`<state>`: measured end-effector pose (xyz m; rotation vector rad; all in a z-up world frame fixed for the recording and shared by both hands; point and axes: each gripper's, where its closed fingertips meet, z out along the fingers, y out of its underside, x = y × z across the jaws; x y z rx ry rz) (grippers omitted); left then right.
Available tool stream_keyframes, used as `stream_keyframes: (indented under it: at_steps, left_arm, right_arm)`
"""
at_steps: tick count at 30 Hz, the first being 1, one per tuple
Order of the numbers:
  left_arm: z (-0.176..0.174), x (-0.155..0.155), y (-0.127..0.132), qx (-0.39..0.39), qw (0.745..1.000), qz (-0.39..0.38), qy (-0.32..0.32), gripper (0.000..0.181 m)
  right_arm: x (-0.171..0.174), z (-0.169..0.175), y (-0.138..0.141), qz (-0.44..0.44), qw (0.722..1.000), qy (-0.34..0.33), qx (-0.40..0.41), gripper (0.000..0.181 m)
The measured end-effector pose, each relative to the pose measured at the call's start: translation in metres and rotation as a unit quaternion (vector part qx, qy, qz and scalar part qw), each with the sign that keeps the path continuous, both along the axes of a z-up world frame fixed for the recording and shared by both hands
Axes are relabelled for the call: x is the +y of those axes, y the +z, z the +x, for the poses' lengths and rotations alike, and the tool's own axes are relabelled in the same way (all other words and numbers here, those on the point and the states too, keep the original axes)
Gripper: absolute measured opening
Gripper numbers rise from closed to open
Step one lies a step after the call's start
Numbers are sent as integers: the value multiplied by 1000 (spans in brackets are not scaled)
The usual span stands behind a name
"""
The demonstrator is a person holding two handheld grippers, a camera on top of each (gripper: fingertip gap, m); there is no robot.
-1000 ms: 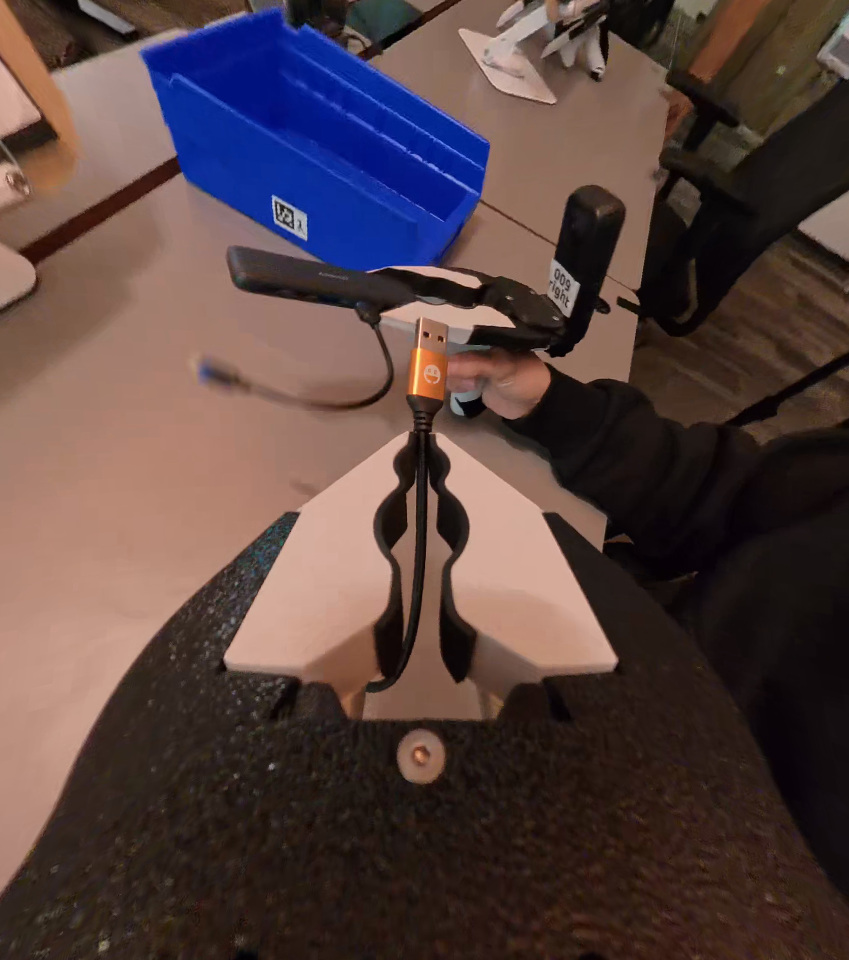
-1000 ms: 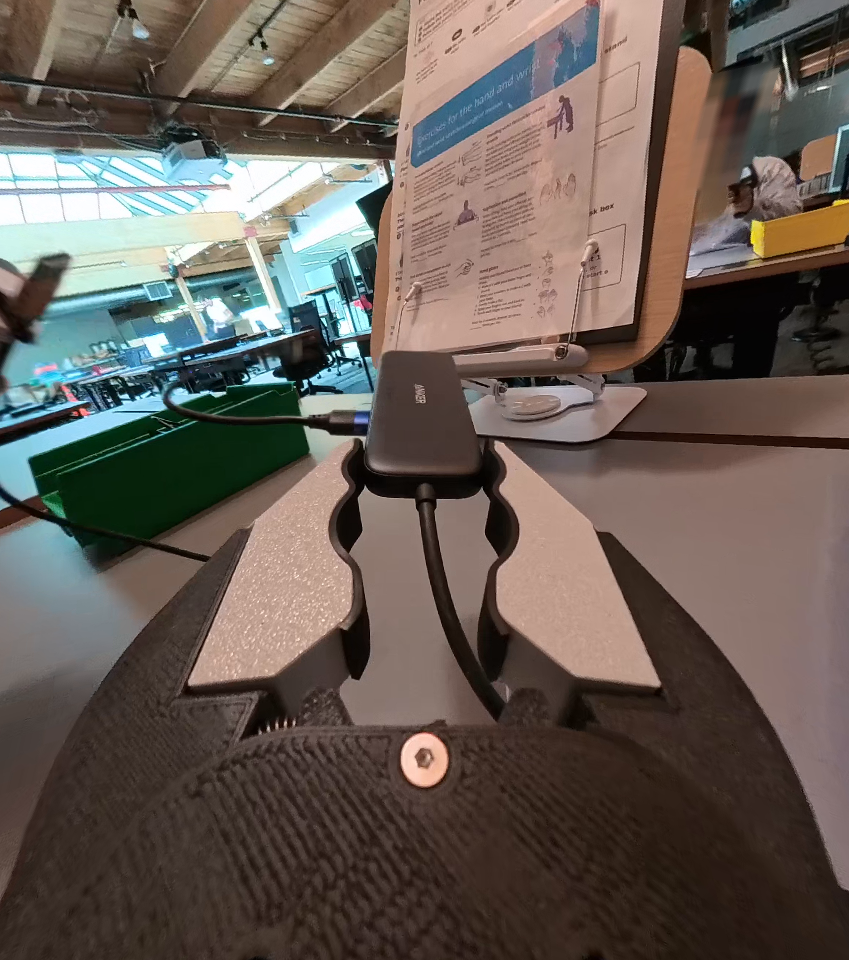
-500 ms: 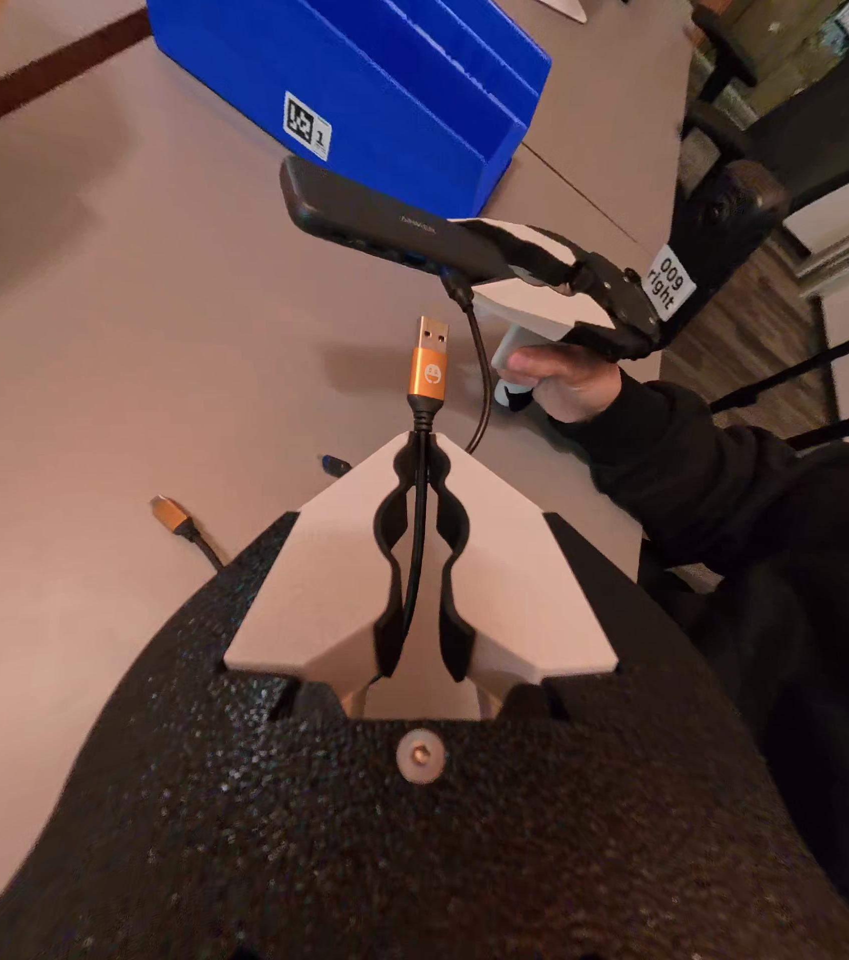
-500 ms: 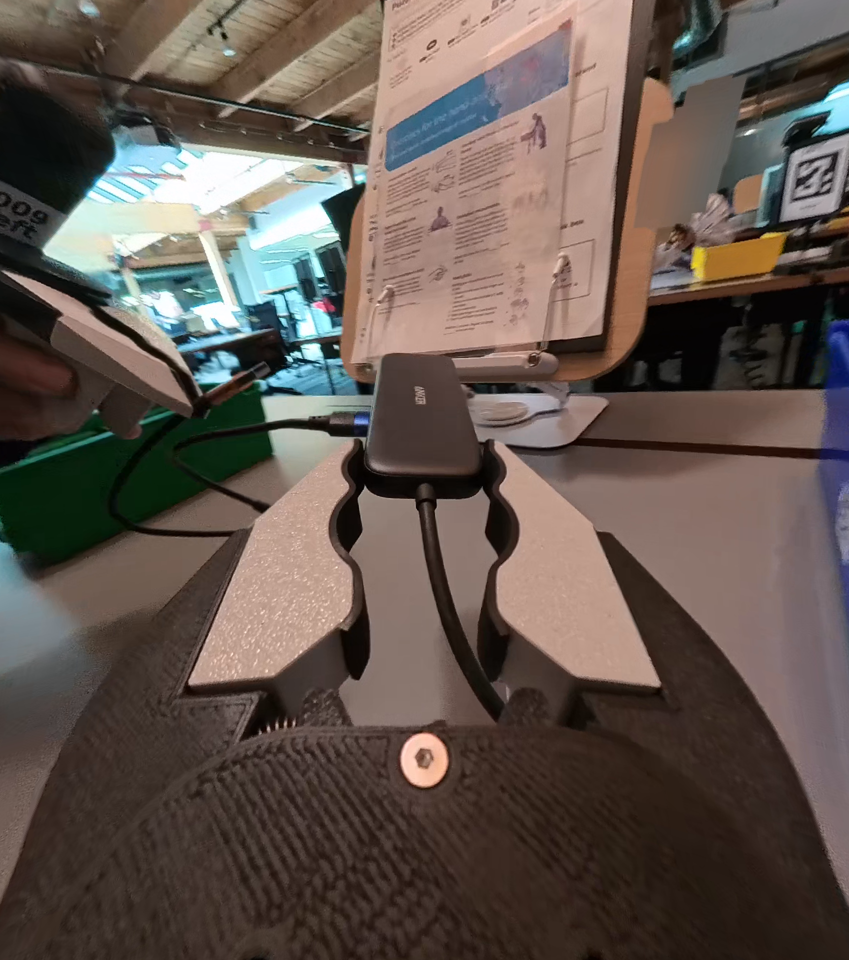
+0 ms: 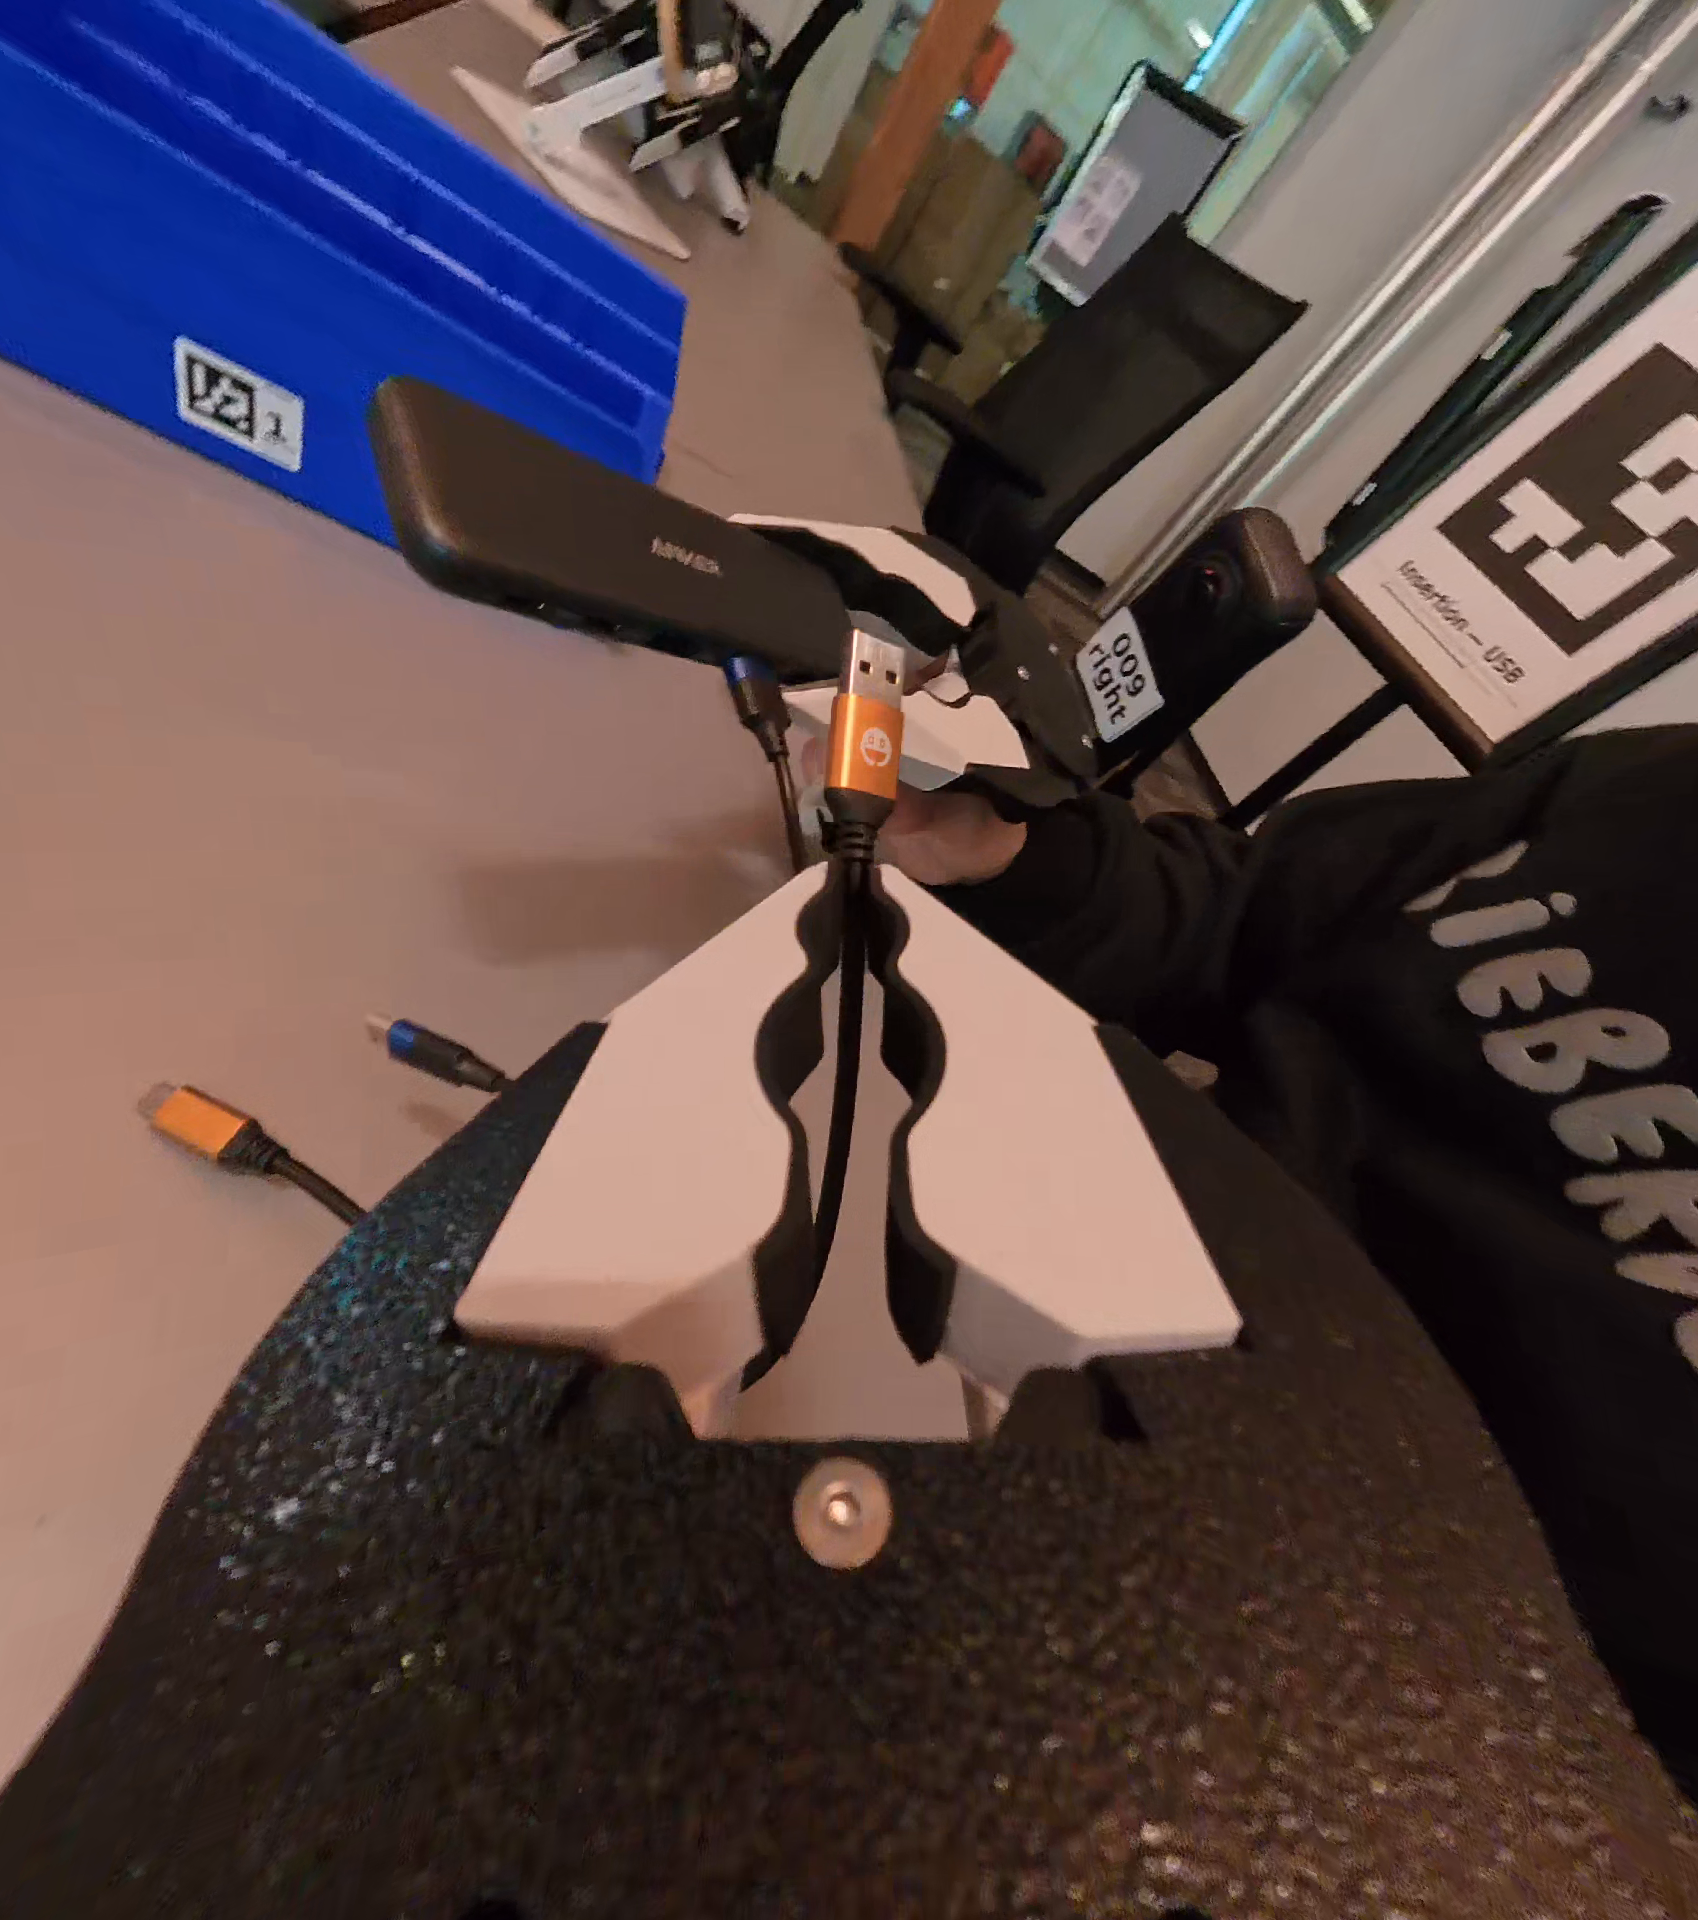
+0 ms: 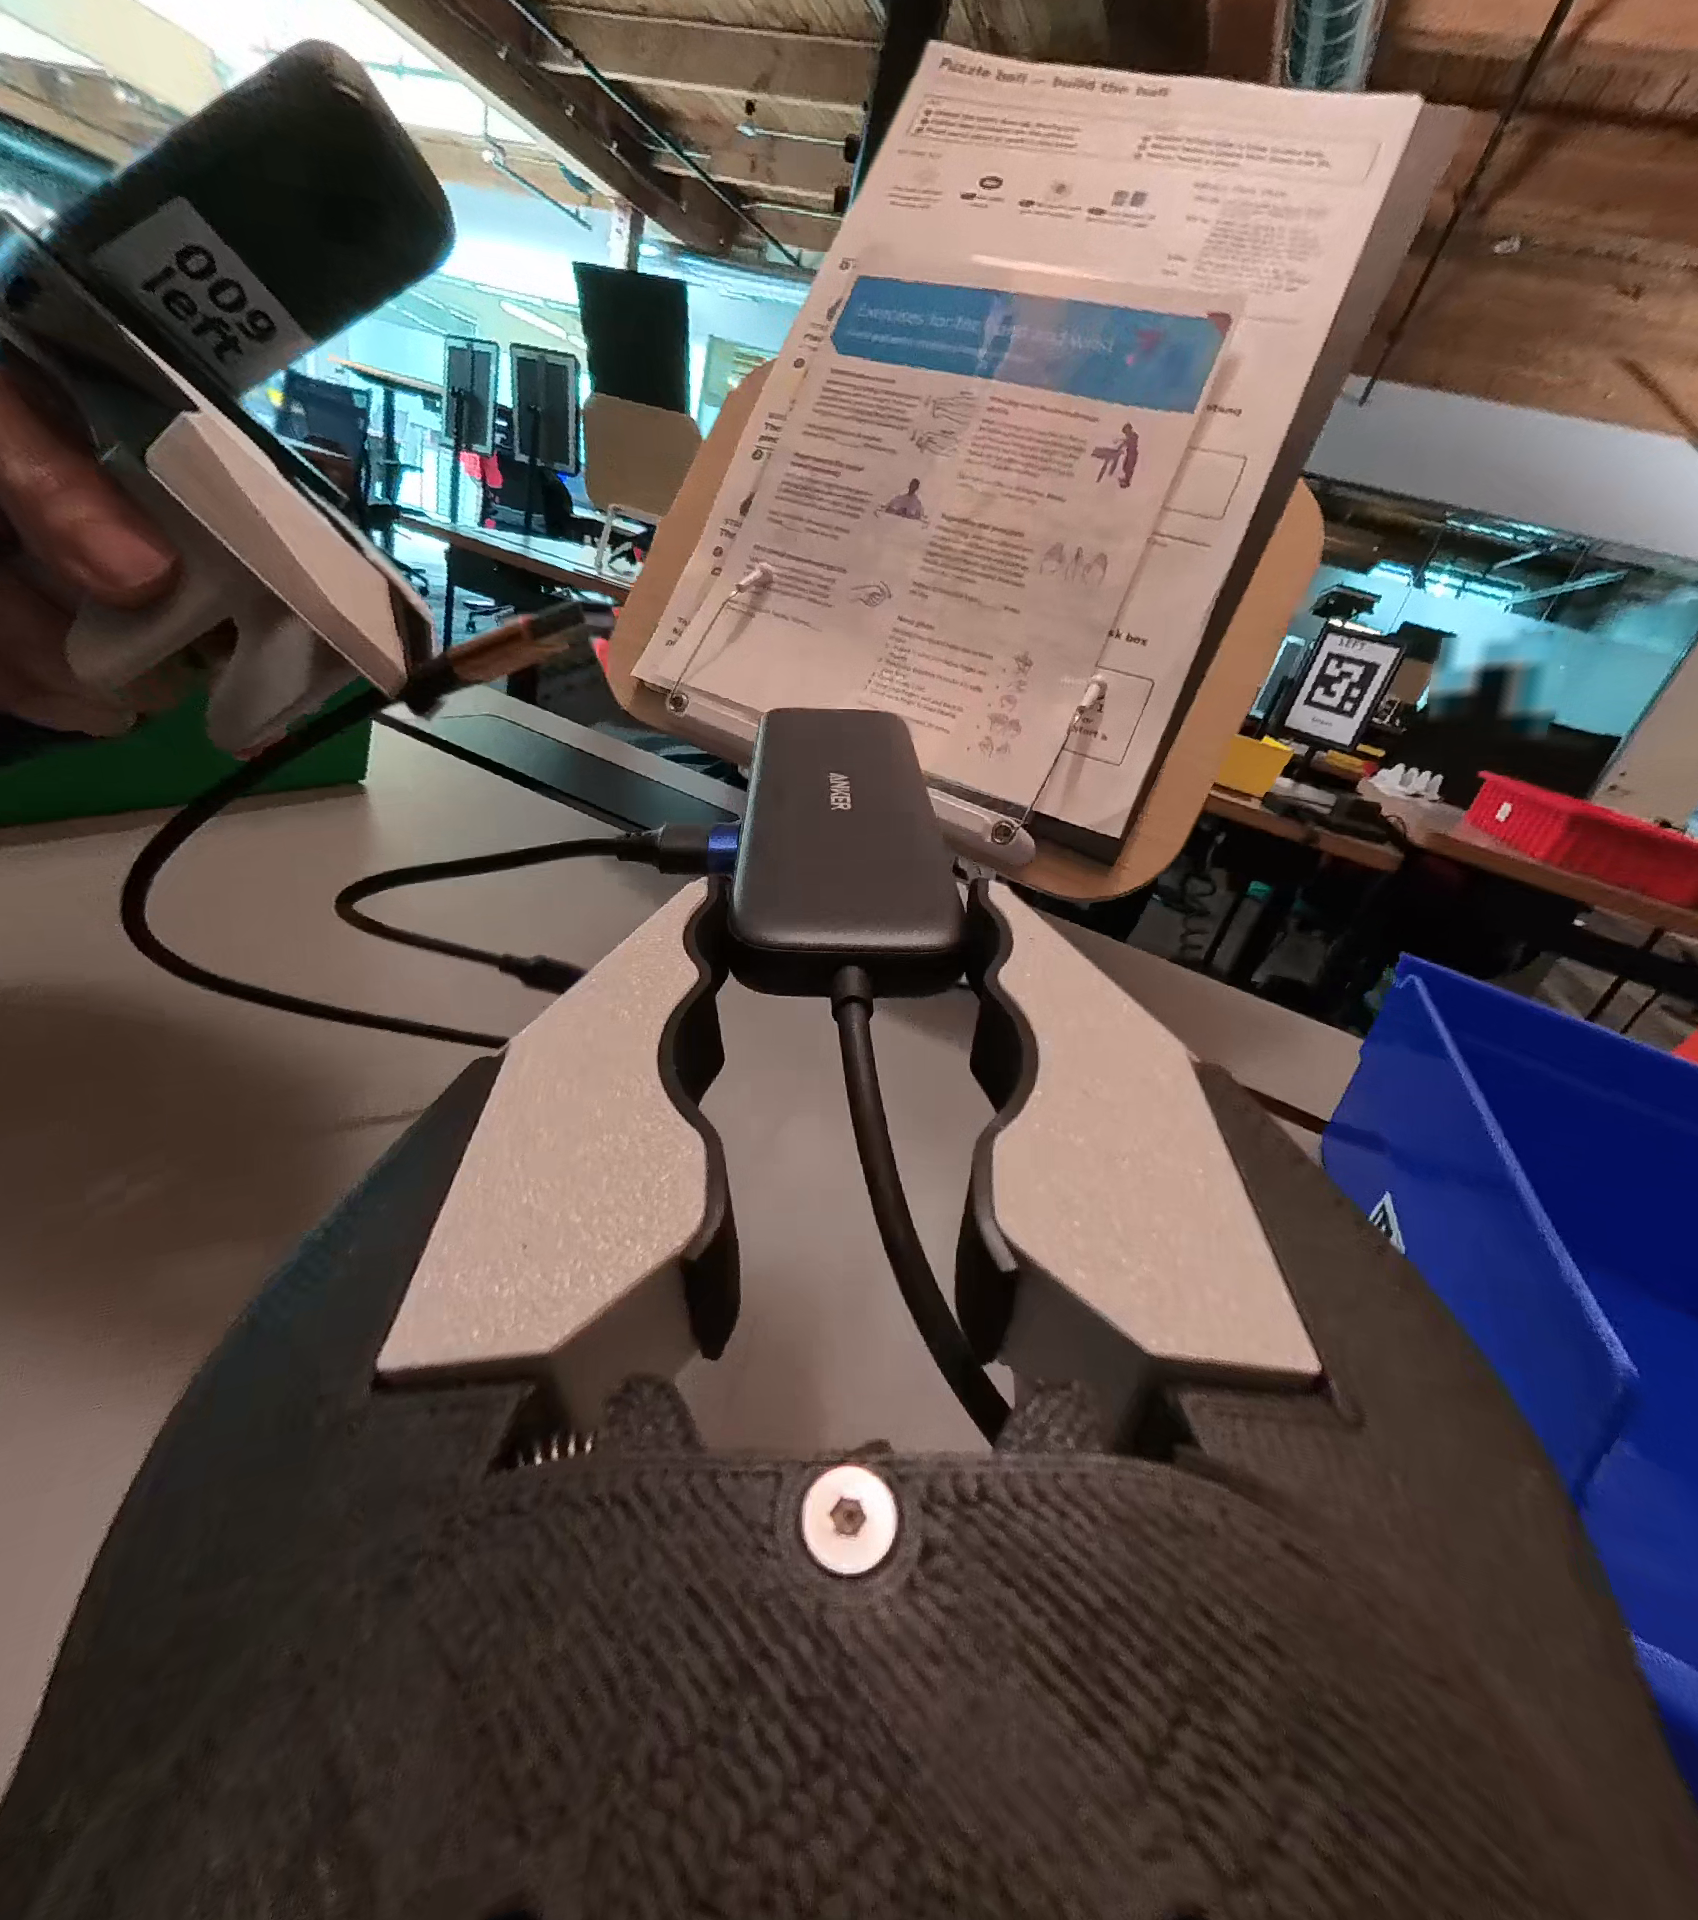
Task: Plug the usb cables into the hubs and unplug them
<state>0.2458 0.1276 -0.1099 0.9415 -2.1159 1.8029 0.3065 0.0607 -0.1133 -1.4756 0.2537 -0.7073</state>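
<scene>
Orange-sleeved USB-A plug on black cable [image 5: 866,727] is pinched by its cord in the left gripper [image 5: 850,883], tip just below the slim black rectangular hub [image 6: 840,831], which the right gripper [image 6: 845,935] clamps above the grey table [image 5: 201,831]. A blue-collared plug [image 6: 710,844] occupies one port. Risk: cord-only grip lets the plug swivel and jam at the port mouth.
</scene>
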Motion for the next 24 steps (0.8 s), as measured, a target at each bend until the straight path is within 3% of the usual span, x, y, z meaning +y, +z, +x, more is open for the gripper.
stream_keyframes:
  at_steps: [5, 13, 24]
  left_arm:
    - [-1, 0, -4, -16, 1000, 12, -3, 2]
    - [25, -4, -24, 58, 986, 108, 109, 1]
    - [27, -6, -34, 75, 980, 139, 124, 1]
  right_arm:
    - [4, -6, 3, 2, 1000, 8, -2, 45]
    - [6, -3, -4, 29, 997, 36, 57, 45]
    - [4, 2, -8, 17, 999, 7, 48, 45]
